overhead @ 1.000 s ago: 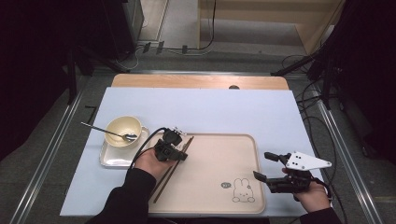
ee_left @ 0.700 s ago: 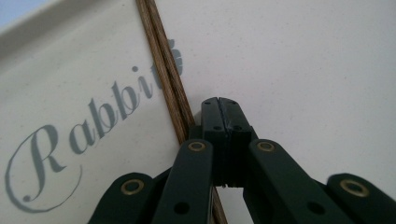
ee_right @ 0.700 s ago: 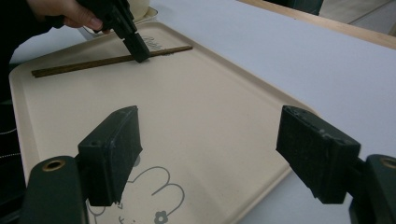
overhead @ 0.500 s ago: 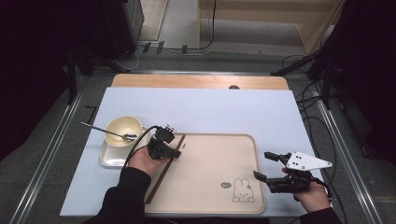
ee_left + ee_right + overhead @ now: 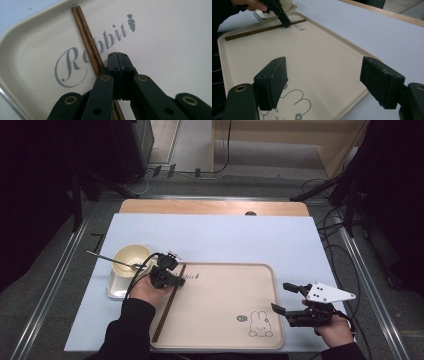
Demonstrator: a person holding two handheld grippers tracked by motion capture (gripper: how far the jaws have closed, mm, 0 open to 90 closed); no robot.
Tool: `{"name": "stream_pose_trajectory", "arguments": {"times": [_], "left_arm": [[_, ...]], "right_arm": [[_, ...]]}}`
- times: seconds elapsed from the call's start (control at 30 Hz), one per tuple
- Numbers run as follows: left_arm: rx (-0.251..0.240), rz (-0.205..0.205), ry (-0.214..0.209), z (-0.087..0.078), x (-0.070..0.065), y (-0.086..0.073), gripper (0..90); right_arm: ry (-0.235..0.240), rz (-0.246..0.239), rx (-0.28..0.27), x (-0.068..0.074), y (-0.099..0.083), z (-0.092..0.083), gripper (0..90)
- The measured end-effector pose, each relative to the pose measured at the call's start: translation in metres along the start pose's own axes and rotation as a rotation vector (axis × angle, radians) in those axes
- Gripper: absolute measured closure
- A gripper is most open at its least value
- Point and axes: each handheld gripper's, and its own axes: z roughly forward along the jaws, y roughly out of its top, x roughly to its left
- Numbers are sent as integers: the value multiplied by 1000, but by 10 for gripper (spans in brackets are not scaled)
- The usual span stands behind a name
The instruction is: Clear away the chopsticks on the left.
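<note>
A pair of dark wooden chopsticks lies along the left side of a beige rabbit-print tray. My left gripper rests on the tray at the far part of the chopsticks. Its jaws are shut with nothing between them, and the sticks pass just beside and under the tips. My right gripper is open at the tray's right edge near the rabbit drawing. In the right gripper view its fingers stand wide apart over the tray, with the chopsticks and the left gripper far off.
A cream bowl with a long-handled spoon sits on a small metal tray left of the big tray. A light blue mat covers the table, with a wooden edge at the back.
My left gripper has slid left across the tray, and the chopsticks have shifted left with it toward the tray's left rim. The right gripper has stayed put.
</note>
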Motion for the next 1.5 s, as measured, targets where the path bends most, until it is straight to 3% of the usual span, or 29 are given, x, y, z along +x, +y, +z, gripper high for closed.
{"name": "stream_pose_trajectory", "arguments": {"times": [0.2,0.37,0.53,0.83,0.97,1.17,1.27,1.5], "left_arm": [[-11,-15,1,-7,3,-4,898],[-23,-23,-25,-10,5,-4,888],[-59,-1,-32,-22,-2,-3,878],[-106,7,-79,-56,-9,-5,726],[-128,-16,-111,-76,-3,-9,646],[-126,-10,-114,-90,1,-15,525],[-130,6,-104,-97,5,-19,512],[-135,-4,-102,-108,16,-25,458]], "right_arm": [[0,0,-1,0,0,0,218],[1,-1,0,0,0,0,218],[0,0,0,0,0,0,218],[0,0,-1,-1,1,1,218],[2,0,0,-1,1,3,218],[6,-3,5,-1,2,4,218],[5,-7,3,-1,2,5,218],[6,-5,3,-1,2,5,218]]}}
